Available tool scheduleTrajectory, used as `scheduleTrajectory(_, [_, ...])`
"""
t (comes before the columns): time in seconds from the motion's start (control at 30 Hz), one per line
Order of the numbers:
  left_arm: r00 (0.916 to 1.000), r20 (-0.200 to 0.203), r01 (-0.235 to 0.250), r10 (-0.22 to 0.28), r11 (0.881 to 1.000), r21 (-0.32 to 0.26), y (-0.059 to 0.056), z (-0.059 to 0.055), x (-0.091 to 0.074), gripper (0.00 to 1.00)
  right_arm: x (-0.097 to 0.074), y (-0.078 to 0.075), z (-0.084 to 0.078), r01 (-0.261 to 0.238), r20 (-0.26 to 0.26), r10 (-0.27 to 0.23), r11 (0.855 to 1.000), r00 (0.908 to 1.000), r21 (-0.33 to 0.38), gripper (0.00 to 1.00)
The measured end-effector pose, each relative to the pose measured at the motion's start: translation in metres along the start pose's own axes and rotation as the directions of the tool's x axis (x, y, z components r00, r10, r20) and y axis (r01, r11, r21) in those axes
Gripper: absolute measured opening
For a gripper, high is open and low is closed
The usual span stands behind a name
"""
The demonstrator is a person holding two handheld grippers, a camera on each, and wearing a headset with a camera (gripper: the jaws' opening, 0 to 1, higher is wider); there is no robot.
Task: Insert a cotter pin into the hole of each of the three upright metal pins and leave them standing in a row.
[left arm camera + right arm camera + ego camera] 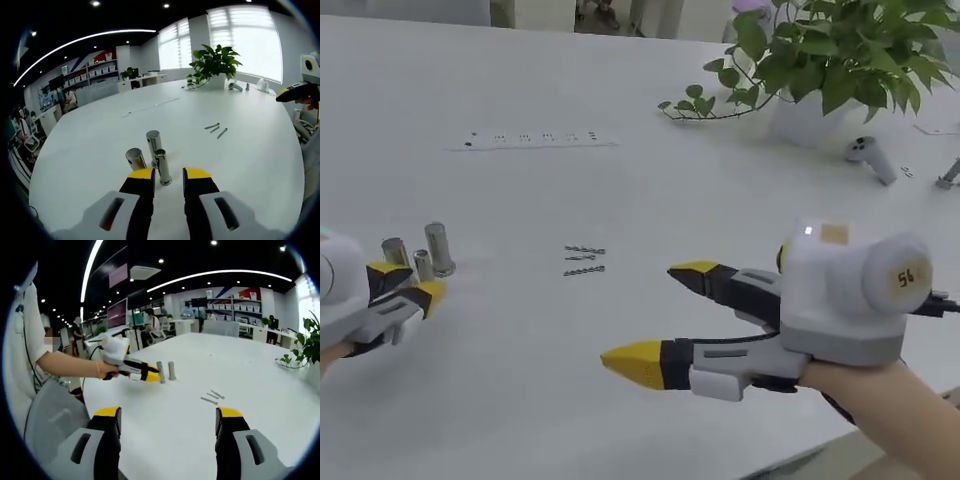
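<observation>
Listing the stock on the counter (620, 180), with hazards noted.

Metal pins (423, 262): three, upright, clustered close together and not yet in a row. They stand toward the near edge of the counter, on the person's left. We see no cotter pin fitted in any of them.

Cotter pins (584, 260): three, lying flat side by side toward the middle of the counter, well apart from the metal pins.

Left gripper (170, 175): jaws a little apart, with a tip on either side of the front metal pin (161, 166). We cannot tell whether they touch it.

Right gripper (642, 314): jaws wide apart and holding nothing. It hovers over bare counter by the near edge, well short of the cotter pins.

Hazards, as we judge them:
- The metal pins stand so close that closing the left jaws off-centre could knock the front one into its neighbours and topple all three.
- The cotter pins are thin and lie flat on a smooth surface, so broad jaw tips may skid them away or lift two together.
- A metal pin gripped askew could have its hole covered or turned away from the incoming cotter pin.
</observation>
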State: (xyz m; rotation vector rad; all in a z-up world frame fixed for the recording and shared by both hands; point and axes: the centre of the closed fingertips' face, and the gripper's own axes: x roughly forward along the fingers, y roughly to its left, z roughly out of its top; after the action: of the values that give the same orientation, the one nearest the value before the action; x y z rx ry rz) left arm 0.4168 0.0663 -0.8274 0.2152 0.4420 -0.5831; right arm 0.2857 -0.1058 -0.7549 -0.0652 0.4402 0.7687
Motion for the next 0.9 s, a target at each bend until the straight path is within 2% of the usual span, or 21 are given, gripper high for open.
scheduleTrajectory(0.2, [0.9988, -0.002, -0.048, 0.048, 0.999, 0.012, 0.009, -0.001, 0.006, 0.14, 0.002, -0.002, -0.001, 0.003, 0.001, -0.003, 1.000, 1.0000, 0.006, 0.78])
scheduleTrajectory(0.67, [0.9991, 0.001, -0.043, 0.043, 0.999, 0.024, 0.006, 0.001, 0.013, 0.08, 0.009, -0.006, -0.003, 0.003, -0.005, -0.003, 1.000, 1.0000, 0.021, 0.77])
scheduleTrajectory(0.83, [0.9997, 0.006, -0.026, 0.026, 1.000, -0.004, 0.006, 0.001, 0.013, 0.07, 0.012, -0.006, -0.003, 0.000, -0.004, 0.000, 1.000, 1.0000, 0.024, 0.77])
scheduleTrajectory(0.9, [0.9998, 0.004, -0.020, 0.020, 1.000, 0.002, 0.005, 0.001, 0.013, 0.07, 0.013, -0.005, -0.003, -0.002, -0.005, 0.002, 1.000, 1.0000, 0.023, 0.77])
